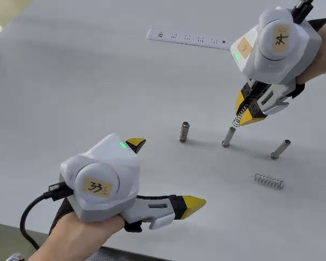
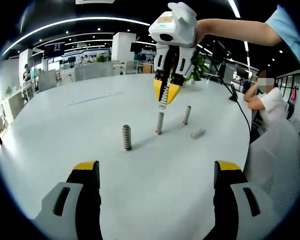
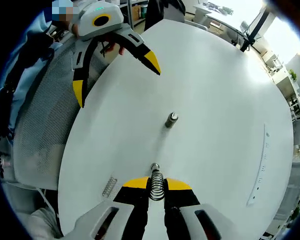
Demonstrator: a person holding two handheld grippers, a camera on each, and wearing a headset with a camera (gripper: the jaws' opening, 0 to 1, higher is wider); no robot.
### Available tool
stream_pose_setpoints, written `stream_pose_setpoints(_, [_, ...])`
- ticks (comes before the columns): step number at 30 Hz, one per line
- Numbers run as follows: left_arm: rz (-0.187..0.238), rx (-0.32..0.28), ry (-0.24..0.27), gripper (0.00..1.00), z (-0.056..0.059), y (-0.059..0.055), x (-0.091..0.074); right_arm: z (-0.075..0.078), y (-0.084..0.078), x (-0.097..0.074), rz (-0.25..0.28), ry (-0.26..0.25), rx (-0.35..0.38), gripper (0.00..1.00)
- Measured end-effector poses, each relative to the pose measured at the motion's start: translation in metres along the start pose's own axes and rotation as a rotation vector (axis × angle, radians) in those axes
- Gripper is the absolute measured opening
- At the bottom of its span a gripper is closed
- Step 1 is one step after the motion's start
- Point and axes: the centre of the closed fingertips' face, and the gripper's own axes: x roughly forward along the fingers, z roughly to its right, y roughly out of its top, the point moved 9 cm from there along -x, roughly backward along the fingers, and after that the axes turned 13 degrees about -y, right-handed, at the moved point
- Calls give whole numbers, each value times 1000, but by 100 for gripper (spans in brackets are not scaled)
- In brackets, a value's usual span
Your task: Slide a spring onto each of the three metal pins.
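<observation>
Upper right: right gripper [image 1: 246, 119] clamped on a spring [image 1: 238, 117] just above the middle pin [image 1: 228, 137]. Lower left: left gripper [image 1: 169, 172], jaws wide apart. Lower right: loose spring [image 1: 269, 181] lying flat.

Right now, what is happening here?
A person is fitting springs onto three pins. The right gripper holds a spring over the middle pin, not yet slid on. A fitted spring already sits on one outer pin; the other outer pin is bare, with a spare spring lying near it on the table. The left gripper is open and empty.
</observation>
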Motion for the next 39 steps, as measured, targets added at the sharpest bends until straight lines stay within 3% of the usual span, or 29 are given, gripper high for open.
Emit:
stream_pose_setpoints(25, [-4,-10,-10,90,-1,-1,1,0,2,16,-33,33,-37,7])
stream_pose_setpoints(39, [-8,-18,-16,88,-4,-3,1,0,0,39,-57,54,-49,7])
